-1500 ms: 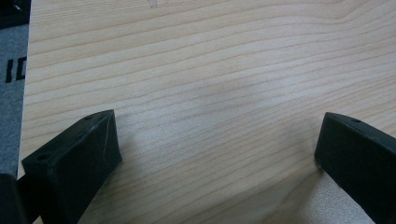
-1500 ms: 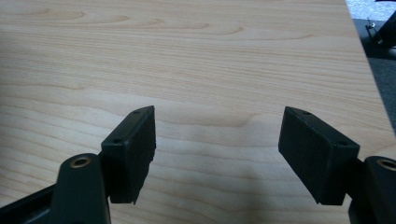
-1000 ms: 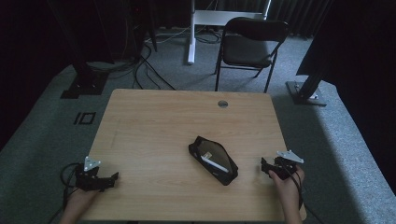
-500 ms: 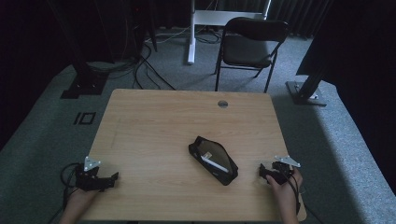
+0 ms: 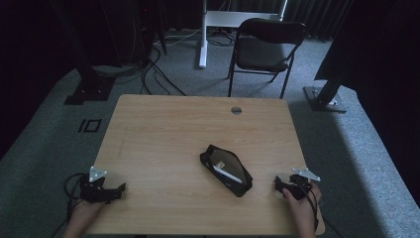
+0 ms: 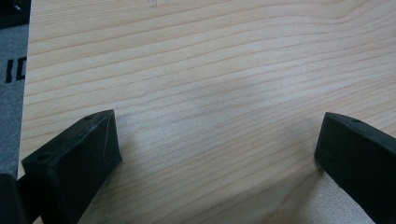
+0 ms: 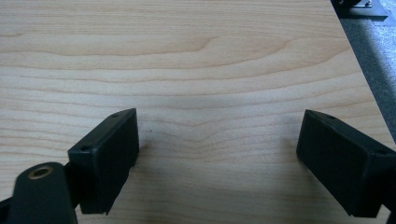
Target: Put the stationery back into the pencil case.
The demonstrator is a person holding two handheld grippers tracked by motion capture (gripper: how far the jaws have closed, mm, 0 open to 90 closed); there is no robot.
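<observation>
A black zip pouch (image 5: 225,170) lies open at the middle of the wooden table (image 5: 163,134), with a white, pen-like item inside it. My left gripper (image 5: 118,190) rests at the near left corner, held by a hand and pointing right. In the left gripper view its jaws stand wide apart over bare wood, so the left gripper (image 6: 217,144) is open. My right gripper (image 5: 279,185) sits near the front right edge, a short way right of the pouch and pointing towards it. The right gripper (image 7: 217,149) is open too, with nothing between its jaws.
A round cable hole (image 5: 236,110) is set near the table's far edge. Behind the table stand a black chair (image 5: 262,49) and a white desk leg (image 5: 202,34). Cables and dark stand bases (image 5: 88,91) lie on the grey carpet at left and right.
My right gripper has drifted slightly towards the near edge of the table. The left gripper and the pouch have stayed put.
</observation>
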